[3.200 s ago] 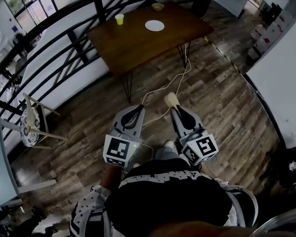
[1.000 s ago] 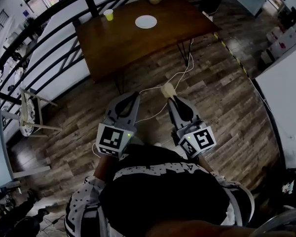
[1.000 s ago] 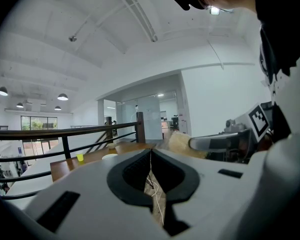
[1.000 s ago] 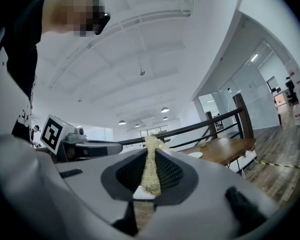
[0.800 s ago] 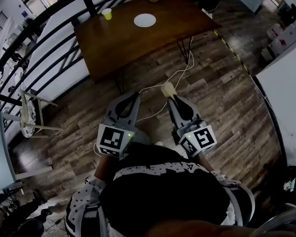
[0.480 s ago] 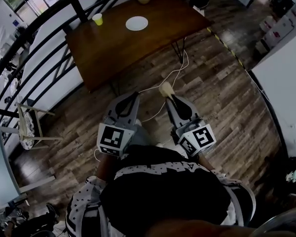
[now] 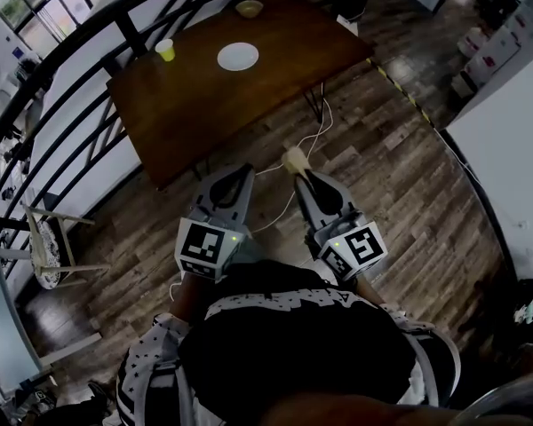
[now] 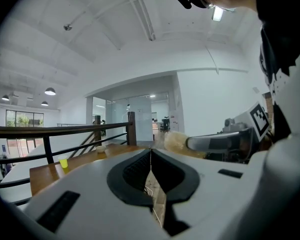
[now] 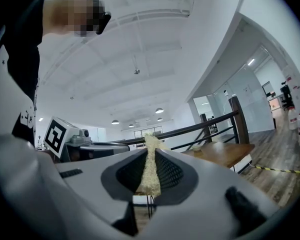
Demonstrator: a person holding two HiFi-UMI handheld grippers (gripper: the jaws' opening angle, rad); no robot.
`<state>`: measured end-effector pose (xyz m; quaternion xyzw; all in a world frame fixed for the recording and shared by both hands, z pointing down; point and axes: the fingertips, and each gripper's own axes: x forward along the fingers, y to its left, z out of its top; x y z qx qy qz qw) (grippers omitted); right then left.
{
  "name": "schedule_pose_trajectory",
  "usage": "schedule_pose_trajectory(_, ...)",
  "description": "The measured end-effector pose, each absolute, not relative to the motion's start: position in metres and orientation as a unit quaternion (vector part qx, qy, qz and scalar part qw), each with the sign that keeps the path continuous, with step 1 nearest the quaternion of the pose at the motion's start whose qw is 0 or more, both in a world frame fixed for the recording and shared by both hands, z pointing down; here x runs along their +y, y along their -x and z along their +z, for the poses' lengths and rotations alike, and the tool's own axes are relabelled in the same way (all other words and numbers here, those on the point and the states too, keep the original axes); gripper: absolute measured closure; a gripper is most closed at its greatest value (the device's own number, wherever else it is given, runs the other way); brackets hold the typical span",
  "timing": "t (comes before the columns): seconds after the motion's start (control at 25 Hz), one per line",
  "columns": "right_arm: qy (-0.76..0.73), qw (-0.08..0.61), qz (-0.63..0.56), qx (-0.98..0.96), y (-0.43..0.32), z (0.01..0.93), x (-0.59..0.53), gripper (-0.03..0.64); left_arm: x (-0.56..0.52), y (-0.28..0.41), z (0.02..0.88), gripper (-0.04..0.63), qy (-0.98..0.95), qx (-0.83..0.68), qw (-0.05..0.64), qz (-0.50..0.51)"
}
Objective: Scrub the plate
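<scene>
Wood-plank floor [image 7: 400,176] leads up to a dark brown table [image 7: 249,105] set against a black railing [image 7: 98,38]. The white plate [image 7: 237,57] lies flat on that table, toward its far side and well away from both grippers. A yellow cup [image 7: 164,50] stands on the table to the plate's left. A small bowl [image 7: 248,8] sits at the table's far edge beyond the plate. A white cable [image 7: 313,136] trails across the floor from under the table's near side toward the person.

Short of the table, over the floor, the right gripper [image 7: 302,177] is clenched on a tan fibrous scrubber [image 7: 294,160], whose tuft pokes out past the jaw tips. The left gripper [image 7: 236,174] beside it has its jaws pressed together with nothing between them.

Several things could go wrong from here. The cable lies in the path to the table and could snag a foot. Nothing anchors the plate, so scrubbing before the left gripper opens and steadies it would likely shove it into the cup or off the table's edge. The scrubber is pinched along a thin strip, and hard pressure might drag it out of the jaws.
</scene>
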<state>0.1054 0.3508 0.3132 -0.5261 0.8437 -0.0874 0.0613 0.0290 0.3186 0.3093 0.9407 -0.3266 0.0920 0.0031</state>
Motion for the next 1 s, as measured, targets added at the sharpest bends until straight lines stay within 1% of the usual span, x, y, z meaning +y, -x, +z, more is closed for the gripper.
schedule_pose_trajectory(0.2,0.528,0.059,-0.085,0.843,-0.107,0.312,0.338,0.568,0.306,-0.034,0.309,0.581,-0.943,-0.321,0.010,0.084)
schedule_pose_trajectory(0.76,0.537,0.041,-0.087,0.838,-0.099,0.314,0.296,0.568,0.261,-0.022,0.314,0.581,-0.946,-0.314,0.034,0.077)
schedule_pose_trajectory(1.0,0.550,0.044,-0.084,0.830,-0.090,0.307,0.276,0.568,0.238,-0.015,0.319,0.581,-0.950,-0.302,0.039,0.074)
